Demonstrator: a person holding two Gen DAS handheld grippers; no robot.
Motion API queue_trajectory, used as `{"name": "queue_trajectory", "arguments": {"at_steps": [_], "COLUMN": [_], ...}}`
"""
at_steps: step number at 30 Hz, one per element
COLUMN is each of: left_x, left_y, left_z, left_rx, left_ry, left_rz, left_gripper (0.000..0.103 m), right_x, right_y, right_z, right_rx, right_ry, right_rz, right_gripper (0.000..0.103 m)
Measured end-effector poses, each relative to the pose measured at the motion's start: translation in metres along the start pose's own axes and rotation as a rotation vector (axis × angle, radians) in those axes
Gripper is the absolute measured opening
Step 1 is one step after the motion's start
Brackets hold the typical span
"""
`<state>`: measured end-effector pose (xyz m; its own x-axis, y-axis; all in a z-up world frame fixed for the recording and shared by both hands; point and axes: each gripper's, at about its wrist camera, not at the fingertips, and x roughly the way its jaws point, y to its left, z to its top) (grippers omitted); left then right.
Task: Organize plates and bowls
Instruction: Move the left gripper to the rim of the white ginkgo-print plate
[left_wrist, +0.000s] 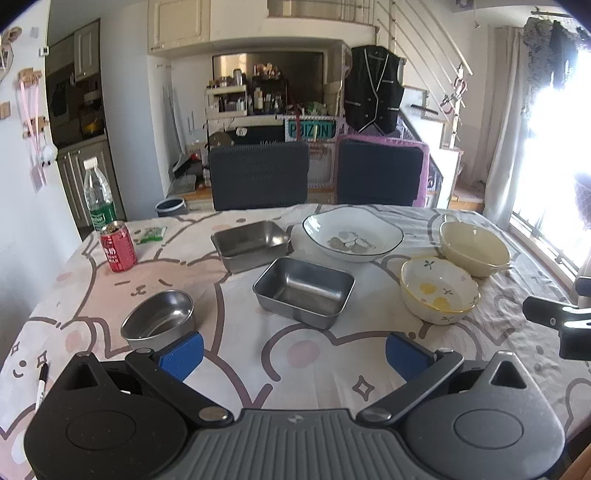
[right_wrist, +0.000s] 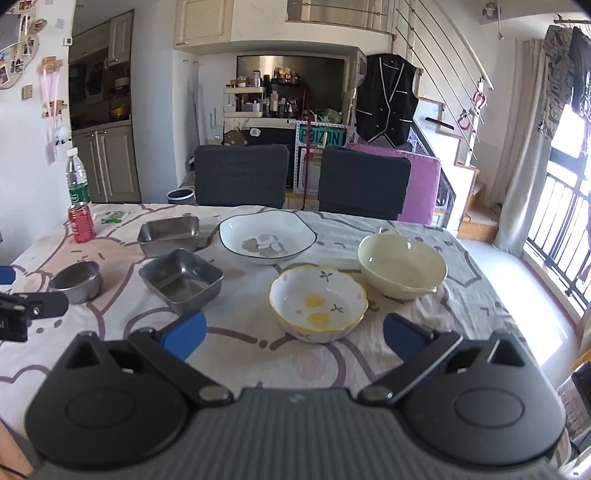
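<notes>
On the patterned tablecloth (left_wrist: 236, 354) stand a round steel bowl (left_wrist: 159, 319), two rectangular steel trays (left_wrist: 304, 291) (left_wrist: 249, 243), a white plate with a dark rim (left_wrist: 352, 236), a flowered bowl with a yellow rim (left_wrist: 439, 290) and a cream bowl with handles (left_wrist: 474, 249). My left gripper (left_wrist: 293, 356) hovers open near the front edge, the round steel bowl just ahead of its left finger. My right gripper (right_wrist: 293, 336) is open too, with the flowered bowl (right_wrist: 319, 302) just beyond its fingertips. The cream bowl (right_wrist: 402, 266) sits behind right, the plate (right_wrist: 267, 240) behind.
A red can (left_wrist: 118, 247), a water bottle (left_wrist: 98, 195) and a green packet (left_wrist: 151, 234) stand at the far left corner. A marker (left_wrist: 41, 382) lies near the left edge. Two dark chairs (left_wrist: 258, 175) (left_wrist: 380, 171) back the far side. A window (right_wrist: 561, 221) is on the right.
</notes>
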<state>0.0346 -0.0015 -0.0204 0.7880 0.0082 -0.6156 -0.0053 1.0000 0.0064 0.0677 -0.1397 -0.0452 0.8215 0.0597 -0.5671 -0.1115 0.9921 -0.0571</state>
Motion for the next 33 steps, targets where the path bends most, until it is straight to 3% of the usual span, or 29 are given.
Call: {"name": "queue_trajectory", "arguments": {"at_steps": [11, 18, 22, 25, 29, 33], "left_x": [0.048, 0.081, 0.105, 0.124, 0.156, 0.194], "left_y": [0.003, 0.012, 0.012, 0.01, 0.007, 0.0], "left_z": [0.023, 0.053, 0.077, 0.096, 0.125, 0.148], "left_rx": [-0.033, -0.076, -0.073, -0.065, -0.062, -0.052], "left_ry": [0.046, 0.06, 0.061, 0.062, 0.086, 0.118], "left_rz": [0.024, 0.033, 0.043, 0.015, -0.02, -0.056], "left_gripper": [0.103, 0.103, 0.103, 0.103, 0.103, 0.103], "right_x": [0.048, 0.084, 0.109, 0.133, 0.167, 0.207], "right_y": [-0.002, -0.002, -0.007, -0.014, -0.024, -0.036], "right_z": [0.024, 0.054, 0.074, 0.092, 0.115, 0.143], "right_rx": [-0.026, -0.073, -0.098, -0.117, -0.12, -0.097], "right_ry": [0.051, 0.036, 0.017, -0.014, -0.122, -0.134], "right_rz": [0.012, 0.023, 0.042, 0.053, 0.057, 0.045], "right_gripper": [0.103, 0.103, 0.103, 0.103, 0.103, 0.103]}}
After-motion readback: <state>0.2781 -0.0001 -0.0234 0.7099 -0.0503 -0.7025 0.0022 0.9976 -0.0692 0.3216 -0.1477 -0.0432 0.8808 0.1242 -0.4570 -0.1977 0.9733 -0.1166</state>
